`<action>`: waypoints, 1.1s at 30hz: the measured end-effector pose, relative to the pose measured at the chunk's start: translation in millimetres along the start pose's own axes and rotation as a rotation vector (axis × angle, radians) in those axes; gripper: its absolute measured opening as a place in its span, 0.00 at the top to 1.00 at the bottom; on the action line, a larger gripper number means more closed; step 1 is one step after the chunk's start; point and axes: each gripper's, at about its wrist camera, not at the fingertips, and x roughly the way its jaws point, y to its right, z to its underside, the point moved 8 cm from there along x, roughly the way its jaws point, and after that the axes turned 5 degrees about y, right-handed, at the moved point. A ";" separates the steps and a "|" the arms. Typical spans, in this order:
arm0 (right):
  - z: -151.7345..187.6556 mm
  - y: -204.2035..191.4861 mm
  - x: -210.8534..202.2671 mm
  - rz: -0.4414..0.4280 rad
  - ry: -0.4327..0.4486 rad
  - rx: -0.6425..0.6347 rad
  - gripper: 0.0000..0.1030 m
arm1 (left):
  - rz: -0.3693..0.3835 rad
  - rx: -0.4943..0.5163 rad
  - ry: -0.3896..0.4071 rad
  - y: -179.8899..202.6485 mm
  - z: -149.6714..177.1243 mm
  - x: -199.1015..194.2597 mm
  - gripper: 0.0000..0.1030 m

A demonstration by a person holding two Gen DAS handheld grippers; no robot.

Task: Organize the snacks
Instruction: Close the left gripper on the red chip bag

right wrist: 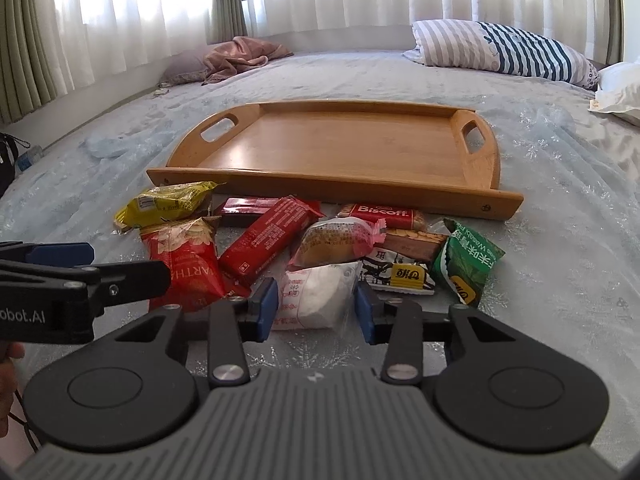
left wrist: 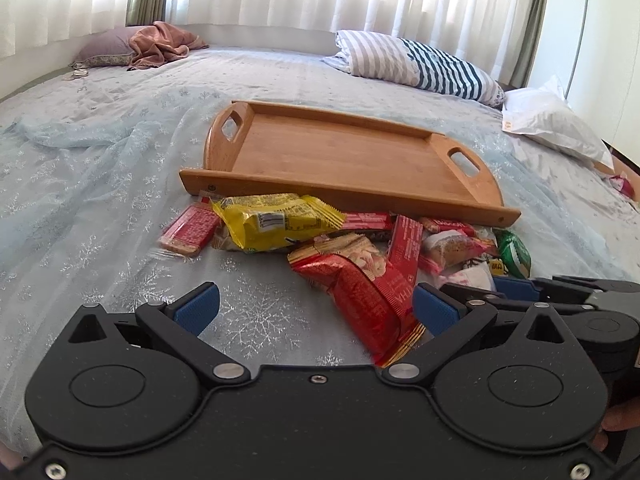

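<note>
An empty wooden tray (right wrist: 320, 184) (left wrist: 344, 194) lies on the bed. In front of it is a heap of snacks: a yellow packet (right wrist: 168, 204) (left wrist: 276, 220), a red peanut bag (right wrist: 184, 256) (left wrist: 360, 284), a red bar (right wrist: 268, 236), a Biscoff biscuit (right wrist: 384, 214) and a green wasabi packet (right wrist: 466, 260). My right gripper (right wrist: 316, 304) is shut on a white snack packet (right wrist: 316, 292), one blue pad against each side. My left gripper (left wrist: 316, 300) stands wide open low over the sheet. The red peanut bag's near end lies beside its right pad, untouched.
A striped pillow (right wrist: 504, 46) and a white pillow (left wrist: 552, 120) lie at the far right of the bed, and a pink blanket (left wrist: 160, 44) on a purple pillow at the far left. The left gripper's fingers (right wrist: 60, 254) reach in close beside the right gripper.
</note>
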 end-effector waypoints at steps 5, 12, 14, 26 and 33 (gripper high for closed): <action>0.9 15.7 -15.4 -0.003 -0.004 0.051 0.60 | 0.019 0.009 0.005 13.6 -4.9 3.1 0.00; 13.0 32.9 -30.4 0.001 -0.015 0.107 0.60 | -0.020 0.046 -0.035 41.4 3.8 24.8 0.08; 14.6 35.3 -31.9 -0.002 -0.013 0.121 0.60 | -0.055 0.079 -0.038 44.6 7.4 31.0 0.11; 16.9 31.5 -32.5 0.014 0.004 0.090 0.59 | -0.006 0.008 -0.038 37.8 11.9 35.7 0.34; 14.4 32.7 -33.8 0.009 -0.003 0.102 0.59 | 0.078 -0.066 -0.047 31.7 10.7 24.8 0.36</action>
